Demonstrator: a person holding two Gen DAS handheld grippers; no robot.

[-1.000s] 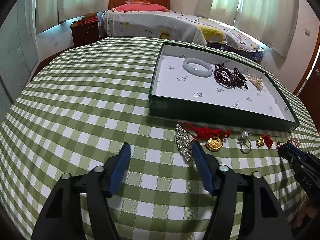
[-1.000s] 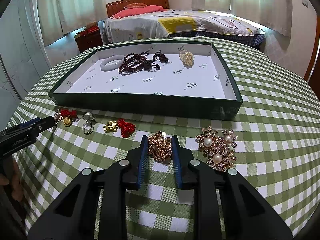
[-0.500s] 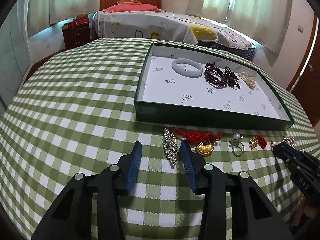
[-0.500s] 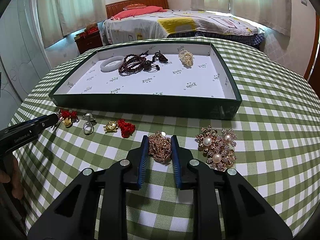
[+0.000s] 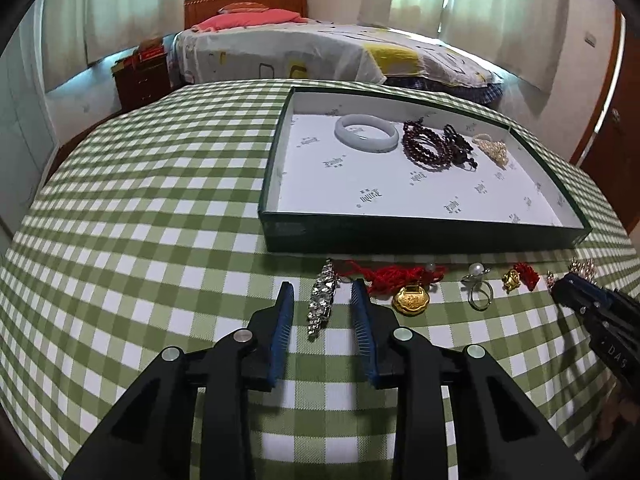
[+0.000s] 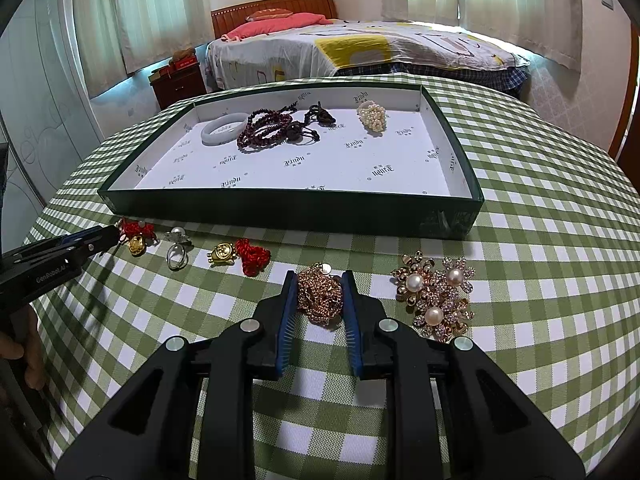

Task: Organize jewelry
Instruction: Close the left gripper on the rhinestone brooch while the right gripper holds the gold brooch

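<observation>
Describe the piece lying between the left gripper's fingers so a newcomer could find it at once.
Start at the green tray on the checked tablecloth; a row of loose jewelry lies along its near wall. At that row's left end, between the open fingers of the left gripper, lies the rhinestone clip. It alone is long, narrow and silver-clear; its neighbours are red cord and gold.

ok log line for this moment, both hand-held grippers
left hand-held gripper: open around silver brooch | right hand-held gripper: shut on gold chain | tray: four pieces
</observation>
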